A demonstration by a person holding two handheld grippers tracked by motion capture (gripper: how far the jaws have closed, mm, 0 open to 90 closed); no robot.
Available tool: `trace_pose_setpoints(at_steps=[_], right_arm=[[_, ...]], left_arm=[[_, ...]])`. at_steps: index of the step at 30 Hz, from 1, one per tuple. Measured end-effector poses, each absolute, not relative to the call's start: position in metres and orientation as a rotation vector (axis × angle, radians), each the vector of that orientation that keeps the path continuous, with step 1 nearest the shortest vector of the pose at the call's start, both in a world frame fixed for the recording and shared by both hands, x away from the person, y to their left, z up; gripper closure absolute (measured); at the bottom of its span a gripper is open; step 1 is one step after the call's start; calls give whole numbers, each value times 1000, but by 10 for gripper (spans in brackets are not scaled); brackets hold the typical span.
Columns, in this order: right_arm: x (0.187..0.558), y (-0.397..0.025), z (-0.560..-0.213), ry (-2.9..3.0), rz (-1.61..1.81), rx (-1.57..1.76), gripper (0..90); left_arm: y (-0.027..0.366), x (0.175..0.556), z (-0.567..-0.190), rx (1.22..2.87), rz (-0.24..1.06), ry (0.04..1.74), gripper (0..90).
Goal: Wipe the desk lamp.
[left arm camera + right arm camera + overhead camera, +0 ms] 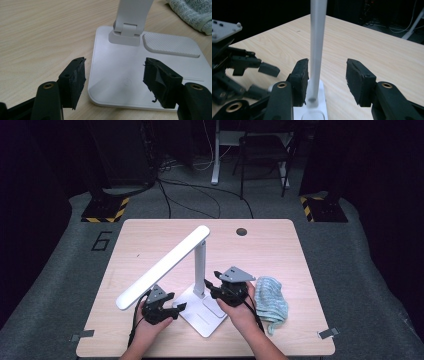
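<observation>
A white desk lamp stands on the table, with a square base [206, 317], an upright post [200, 267] and a long head bar [165, 265] tilted down to the left. My left gripper [176, 303] is open at the base's left edge; in the left gripper view [115, 72] its jaws straddle the near corner of the base [115, 65], by the power symbol [128, 82]. My right gripper [212, 281] is open beside the post. In the right gripper view [328, 72] the post [317, 50] rises between the jaws, close to the left one, with no grip on it.
A folded light-blue towel [272, 302] lies right of the lamp, by the right hand. A cable hole [241, 231] sits near the table's far edge. Beyond the table are floor cables, a chair and stand feet with yellow-black tape [102, 212].
</observation>
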State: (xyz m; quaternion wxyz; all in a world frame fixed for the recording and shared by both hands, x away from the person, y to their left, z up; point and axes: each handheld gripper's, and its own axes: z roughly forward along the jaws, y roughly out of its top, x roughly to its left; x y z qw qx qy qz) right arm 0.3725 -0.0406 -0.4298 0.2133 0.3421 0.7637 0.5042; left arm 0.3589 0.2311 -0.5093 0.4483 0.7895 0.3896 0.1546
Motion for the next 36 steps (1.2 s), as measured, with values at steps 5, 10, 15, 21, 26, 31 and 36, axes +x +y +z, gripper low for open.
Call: trace_pose_setpoints(at_steps=[5,10,15,21,26,31,36], right_arm=[[351,-57,-439,2106,1431,979,508],[335,-65,-450,2139,1421,961,497],[321,-74,-466,2126,1365,936,487],[319,-83,-487,2142,1357,1016,465],[318,-81,-497,2166,1305,1023,465],[321,-78,-504,2201,1256,1020,465],[322,-75,-509,2232,1222,1025,465]], left_arm=[[230,359,-509,1951,389,958,346],[229,358,-508,1971,387,944,349],[230,357,-508,1952,398,947,349],[228,357,-509,1936,412,947,349],[228,357,-510,1934,410,951,349],[230,358,-509,1946,404,948,349],[230,358,-509,1944,404,947,349]])
